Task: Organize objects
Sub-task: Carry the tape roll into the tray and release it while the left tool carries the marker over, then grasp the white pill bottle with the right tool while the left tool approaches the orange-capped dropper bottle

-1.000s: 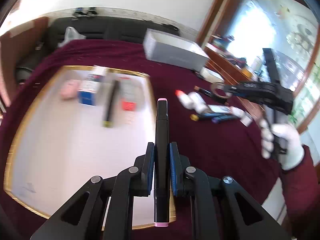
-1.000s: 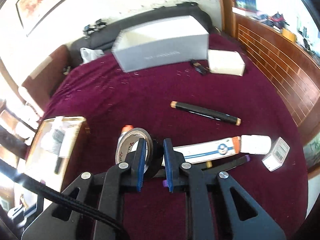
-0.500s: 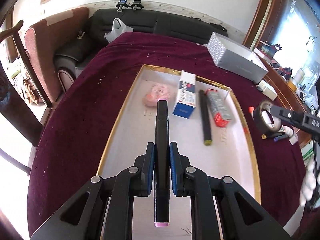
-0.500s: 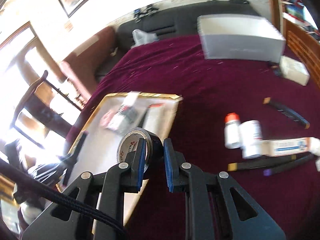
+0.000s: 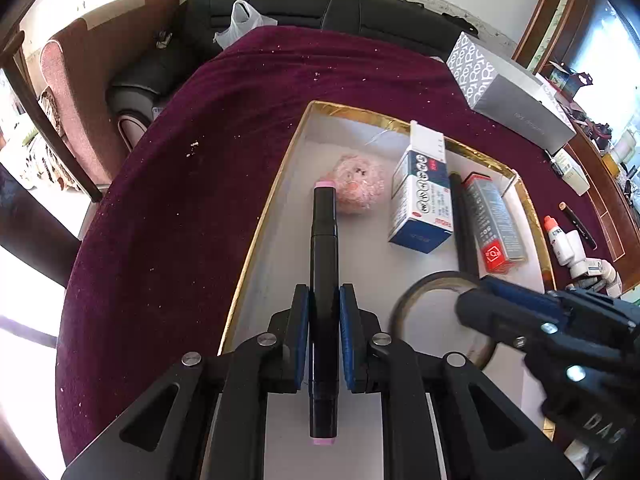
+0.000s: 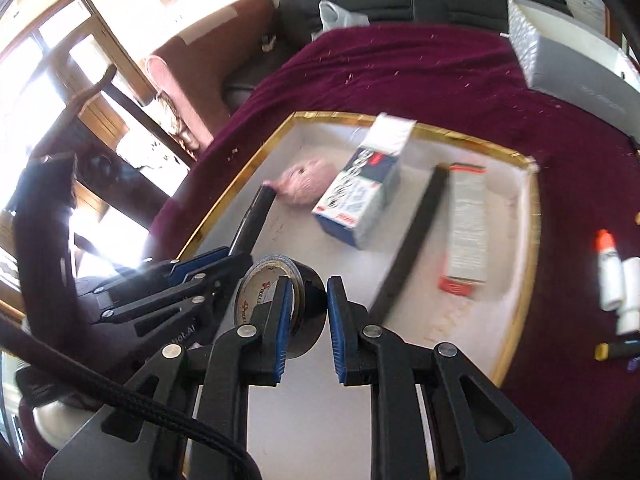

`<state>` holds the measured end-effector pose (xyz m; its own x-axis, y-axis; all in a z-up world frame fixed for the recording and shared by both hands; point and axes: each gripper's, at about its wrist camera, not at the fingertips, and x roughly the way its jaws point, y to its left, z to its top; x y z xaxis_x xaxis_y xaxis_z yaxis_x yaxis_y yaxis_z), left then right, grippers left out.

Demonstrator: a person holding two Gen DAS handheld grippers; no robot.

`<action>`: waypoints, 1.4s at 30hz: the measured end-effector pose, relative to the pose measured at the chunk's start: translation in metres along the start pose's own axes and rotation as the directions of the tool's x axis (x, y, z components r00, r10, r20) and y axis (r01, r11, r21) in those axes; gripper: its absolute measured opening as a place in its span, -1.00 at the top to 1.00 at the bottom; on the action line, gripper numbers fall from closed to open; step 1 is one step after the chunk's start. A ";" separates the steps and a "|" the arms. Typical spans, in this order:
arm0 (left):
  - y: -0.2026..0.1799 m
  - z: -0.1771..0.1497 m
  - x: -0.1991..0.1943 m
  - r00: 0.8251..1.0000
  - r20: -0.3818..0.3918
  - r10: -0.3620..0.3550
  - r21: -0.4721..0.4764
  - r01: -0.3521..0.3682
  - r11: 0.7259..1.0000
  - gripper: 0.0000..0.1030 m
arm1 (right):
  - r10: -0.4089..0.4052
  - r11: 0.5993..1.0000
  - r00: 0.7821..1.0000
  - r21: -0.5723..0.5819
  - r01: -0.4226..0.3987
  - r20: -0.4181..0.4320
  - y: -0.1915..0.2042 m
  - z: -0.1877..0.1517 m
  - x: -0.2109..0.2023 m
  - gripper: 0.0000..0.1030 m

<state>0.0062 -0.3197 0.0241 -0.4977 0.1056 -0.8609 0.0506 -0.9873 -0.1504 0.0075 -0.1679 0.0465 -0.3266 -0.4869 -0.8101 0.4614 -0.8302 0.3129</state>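
Observation:
My left gripper (image 5: pixel 324 332) is shut on a black marker with pink ends (image 5: pixel 323 264) and holds it over the white, gold-rimmed tray (image 5: pixel 276 184). My right gripper (image 6: pixel 306 316) holds a black tape roll (image 6: pixel 280 288) over the tray's near part (image 6: pixel 224 200); its jaws stand slightly apart, the roll against the left one. The roll also shows in the left wrist view (image 5: pixel 416 304). In the tray lie a pink fluffy ball (image 5: pixel 356 188), a blue-and-white box (image 5: pixel 424 196), a black marker (image 5: pixel 460 220) and a grey-and-red box (image 5: pixel 496 220).
The tray sits on a maroon tablecloth (image 5: pixel 180 200). A grey box (image 5: pixel 512 96) stands at the far right. White bottles (image 6: pixel 616 280) and markers (image 6: pixel 616 348) lie right of the tray. A dark sofa (image 5: pixel 320 8) and a chair (image 5: pixel 68 72) stand beyond the table.
Both grippers moved left from the cloth to above the tray, carrying the marker and the tape roll. The right gripper's jaws now stand a little wider.

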 end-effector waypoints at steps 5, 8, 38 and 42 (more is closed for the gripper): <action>0.010 0.002 0.004 1.000 -0.020 -0.021 -0.034 0.021 0.999 0.78 | -0.006 1.000 0.999 0.018 0.007 -0.044 -0.002 0.005 0.019 0.69; 0.012 0.000 0.003 0.999 -0.014 -0.037 -0.044 0.036 0.998 0.78 | -0.014 1.000 0.998 0.027 0.016 -0.054 -0.005 0.007 0.024 0.69; -0.028 -0.061 -0.022 0.994 0.075 0.075 -0.052 -0.071 0.996 -0.14 | 0.019 0.999 0.997 0.035 -0.021 0.070 -0.025 0.002 -0.006 0.28; -0.018 -0.064 -0.033 0.996 0.085 -0.027 -0.125 0.038 0.991 -0.15 | 0.044 0.997 0.993 0.056 -0.050 0.111 -0.034 -0.005 -0.025 0.27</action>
<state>0.0769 -0.2980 0.0244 -0.5709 0.1219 -0.8119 0.1394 -0.9602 -0.2421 0.0036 -0.1259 0.0535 -0.3956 -0.5500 -0.7355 0.4306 -0.8184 0.3805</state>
